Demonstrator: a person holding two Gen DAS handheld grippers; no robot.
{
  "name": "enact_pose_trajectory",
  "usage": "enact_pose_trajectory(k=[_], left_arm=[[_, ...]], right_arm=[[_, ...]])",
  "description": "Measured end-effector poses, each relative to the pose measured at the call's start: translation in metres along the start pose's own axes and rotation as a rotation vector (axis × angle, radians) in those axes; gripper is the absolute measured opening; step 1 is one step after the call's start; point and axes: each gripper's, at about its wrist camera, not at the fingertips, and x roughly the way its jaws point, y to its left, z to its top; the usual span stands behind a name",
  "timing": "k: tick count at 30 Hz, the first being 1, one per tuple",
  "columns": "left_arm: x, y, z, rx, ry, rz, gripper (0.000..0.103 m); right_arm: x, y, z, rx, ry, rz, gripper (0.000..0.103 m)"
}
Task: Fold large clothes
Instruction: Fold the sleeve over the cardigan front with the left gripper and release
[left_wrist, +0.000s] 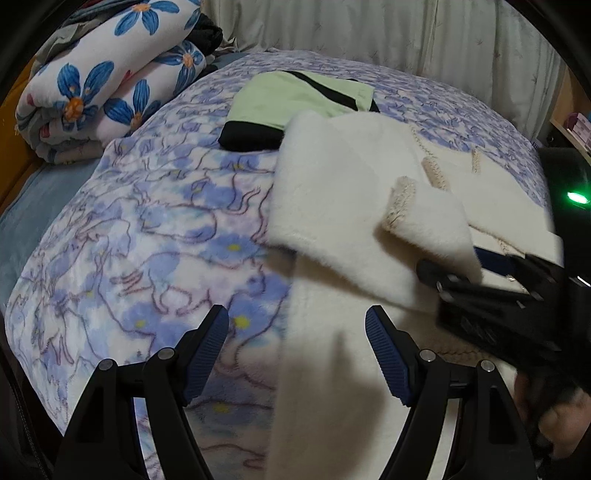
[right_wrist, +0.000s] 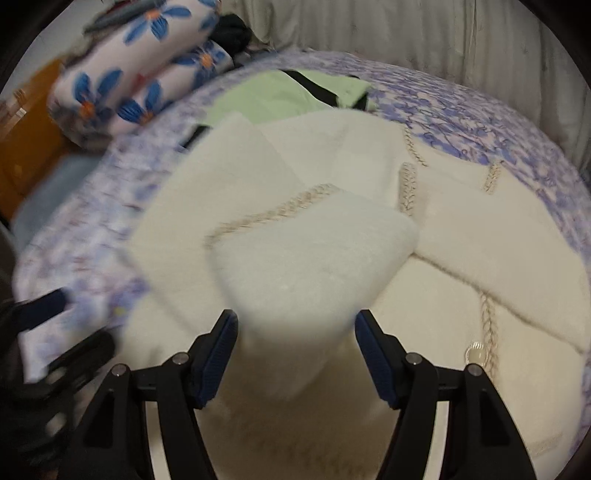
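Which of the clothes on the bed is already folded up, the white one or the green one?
The green and black garment, a compact folded pile at the far side of the bed. The fluffy white coat near the grippers lies only partly folded, a sleeve flopped across it.

a bed (left_wrist: 155, 229) under a blue flowered blanket, bearing ahead of the left hand-held gripper (left_wrist: 297, 350) a cream garment (left_wrist: 332, 192), a green-and-black garment (left_wrist: 295, 96) and a folded floral quilt (left_wrist: 103, 81).

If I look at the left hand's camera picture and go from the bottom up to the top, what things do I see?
left gripper → white fluffy garment → green and black garment → pale curtain
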Motion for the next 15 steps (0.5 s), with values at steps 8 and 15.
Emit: enact_pose_trajectory(k=[8,15], left_arm=[[-0.002,0.010,-0.004,-0.039,-0.017,-0.020,0.075],[-0.012,0.000,0.001,-0.015,-0.061,-0.040,0.075]], right_arm=[[-0.054,-0.024,0.059,0.033,-0.187,0.077,0.009],[-0.136,-0.119,0.092,0.222,-0.445,0.127,0.010]])
